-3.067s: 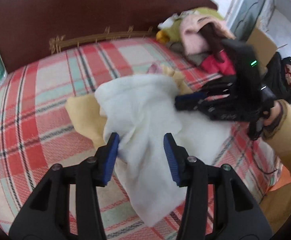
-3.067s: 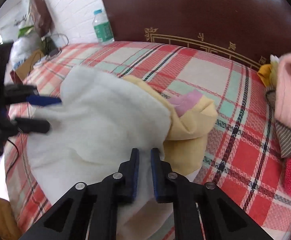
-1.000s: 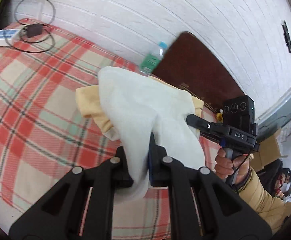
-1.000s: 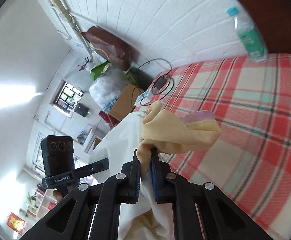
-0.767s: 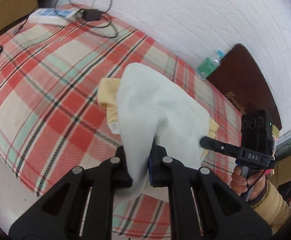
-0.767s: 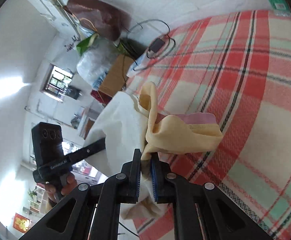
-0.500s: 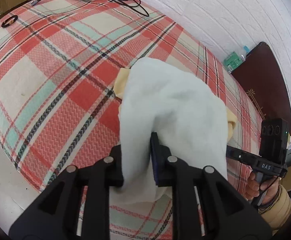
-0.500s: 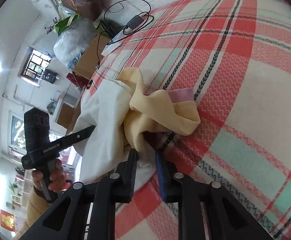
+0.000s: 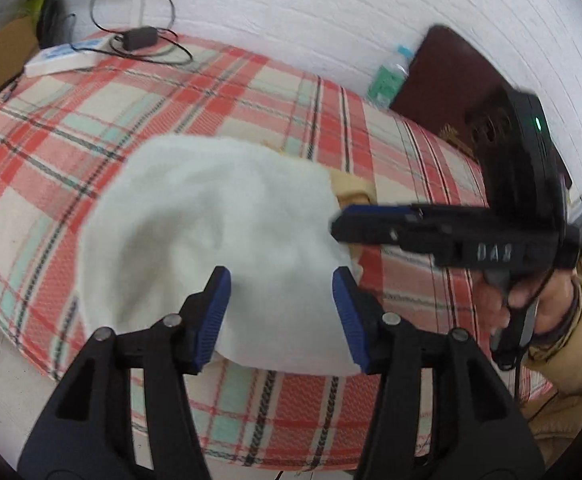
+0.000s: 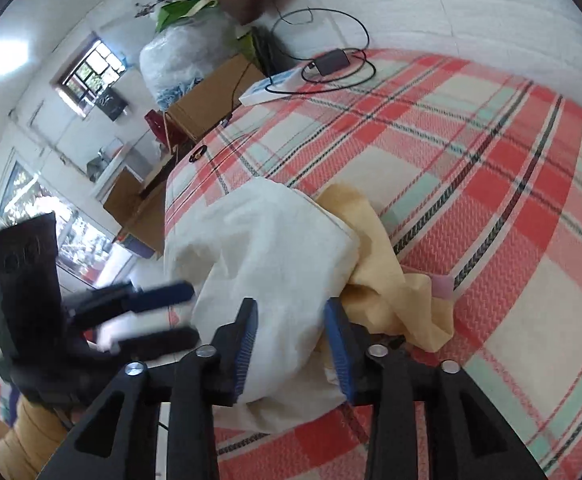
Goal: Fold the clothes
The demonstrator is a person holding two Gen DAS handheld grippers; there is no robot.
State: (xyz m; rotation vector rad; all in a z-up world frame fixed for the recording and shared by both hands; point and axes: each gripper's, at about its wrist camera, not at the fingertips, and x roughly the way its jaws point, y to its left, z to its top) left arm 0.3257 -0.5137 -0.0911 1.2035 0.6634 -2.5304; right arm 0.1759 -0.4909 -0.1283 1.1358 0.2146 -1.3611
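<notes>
Garment (image 9: 219,236) heaped on bed (image 9: 251,92); left tool (image 9: 281,312), right tool (image 10: 293,344) both spread, released.

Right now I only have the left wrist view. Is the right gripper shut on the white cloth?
Observer: No. The right gripper is open, with its fingers apart on either side of a bulge of the white cloth.
Operator: How much of the yellow garment is out?
Observer: A good part. The yellow garment lies crumpled beside the white cloth and partly under it, on the plaid bedspread.
Operator: Anything else tucked in there?
Observer: A small pink piece shows at the yellow garment's edge.
</notes>
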